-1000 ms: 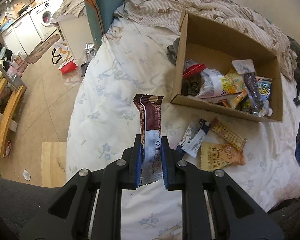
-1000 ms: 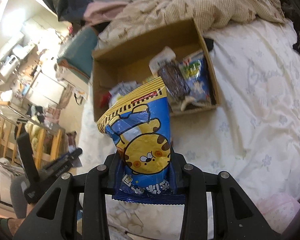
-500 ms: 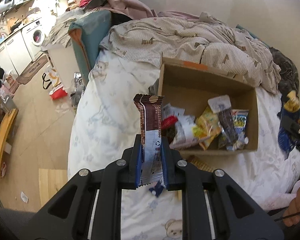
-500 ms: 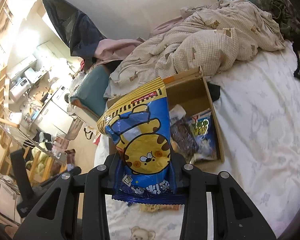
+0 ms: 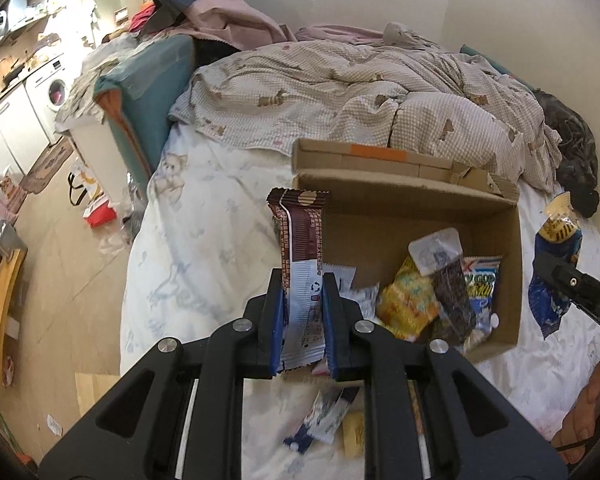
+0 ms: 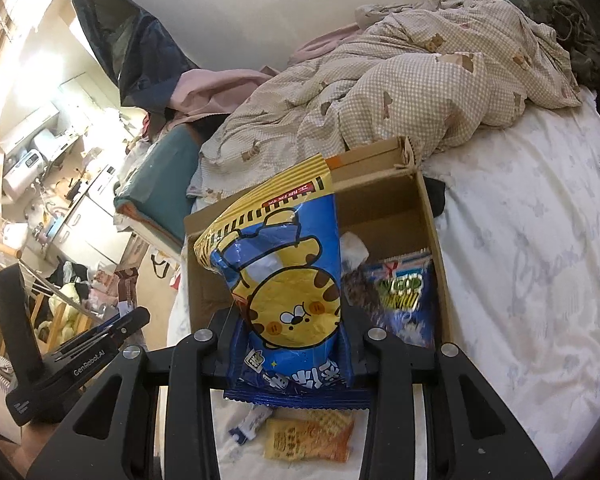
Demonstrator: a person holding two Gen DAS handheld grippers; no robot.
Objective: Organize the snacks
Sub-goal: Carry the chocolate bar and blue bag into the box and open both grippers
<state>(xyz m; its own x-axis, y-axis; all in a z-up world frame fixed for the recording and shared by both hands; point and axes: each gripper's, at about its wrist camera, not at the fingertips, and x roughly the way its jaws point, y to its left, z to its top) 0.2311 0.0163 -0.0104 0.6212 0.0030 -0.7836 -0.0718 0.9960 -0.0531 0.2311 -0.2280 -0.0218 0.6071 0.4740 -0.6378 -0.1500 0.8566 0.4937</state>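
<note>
Messy bedroom, soft white bedsheet [image 5: 204,240] under the cardboard box [image 5: 516,264]. Your left gripper [image 5: 302,320] is clamped on the brown bar [image 5: 300,236], right gripper [image 6: 290,344] squeezing the blue tiger bag [image 6: 284,276], both near the box. Let go early and they'll probably land outside it, joining the 2 packets [image 6: 308,438] on the sheet.

both fisheye cameras are riding on the hand-held grippers, looking forward and downward along the fingers from close above the bed [image 5: 204,248]. the left one is facing the cardboard box [image 5: 416,216] from its left front, the right one from nearer its front. both are sharing the box [image 6: 384,208] and the rumpled checked duvet [image 6: 420,80].
</note>
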